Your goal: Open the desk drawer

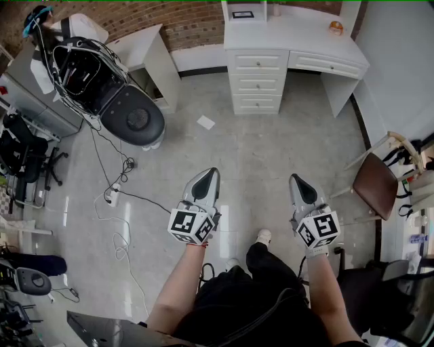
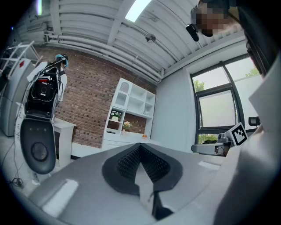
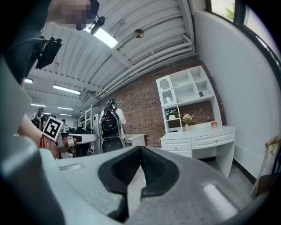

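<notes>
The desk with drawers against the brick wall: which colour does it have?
The desk is plain white, best seen in the head view.

Bright; ceiling strip light (image 2: 137, 9) overhead; fisheye warp @ edges.

Bare floor (image 1: 271, 156) ahead to the desk (image 1: 291, 42); chair (image 1: 375, 184) at right.

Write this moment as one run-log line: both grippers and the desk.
left gripper: shut, empty | right gripper: shut, empty | desk: ahead, not reached | drawers: all closed
</notes>
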Motion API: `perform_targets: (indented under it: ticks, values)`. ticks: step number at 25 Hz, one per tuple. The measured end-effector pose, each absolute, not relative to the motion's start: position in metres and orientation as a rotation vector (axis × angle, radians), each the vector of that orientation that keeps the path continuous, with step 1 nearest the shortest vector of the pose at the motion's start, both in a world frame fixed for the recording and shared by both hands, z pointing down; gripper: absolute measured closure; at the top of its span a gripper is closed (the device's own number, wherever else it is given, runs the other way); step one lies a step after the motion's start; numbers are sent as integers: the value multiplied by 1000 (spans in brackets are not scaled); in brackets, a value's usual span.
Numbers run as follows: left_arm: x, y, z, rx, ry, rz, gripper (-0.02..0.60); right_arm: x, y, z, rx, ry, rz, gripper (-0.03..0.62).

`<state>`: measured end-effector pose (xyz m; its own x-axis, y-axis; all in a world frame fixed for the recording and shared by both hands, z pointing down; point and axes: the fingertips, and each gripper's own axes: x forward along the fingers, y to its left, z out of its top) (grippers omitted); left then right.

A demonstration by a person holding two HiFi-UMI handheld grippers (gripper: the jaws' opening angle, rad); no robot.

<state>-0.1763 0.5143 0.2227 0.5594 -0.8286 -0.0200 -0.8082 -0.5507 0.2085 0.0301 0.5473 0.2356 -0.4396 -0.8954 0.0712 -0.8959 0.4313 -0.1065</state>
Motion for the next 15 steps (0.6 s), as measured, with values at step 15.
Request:
perform_targets:
  ticks: [15]
  values:
    - [-118,411,235,2555,-1446,-142,578,87,430,244,1583,-2690,233,594]
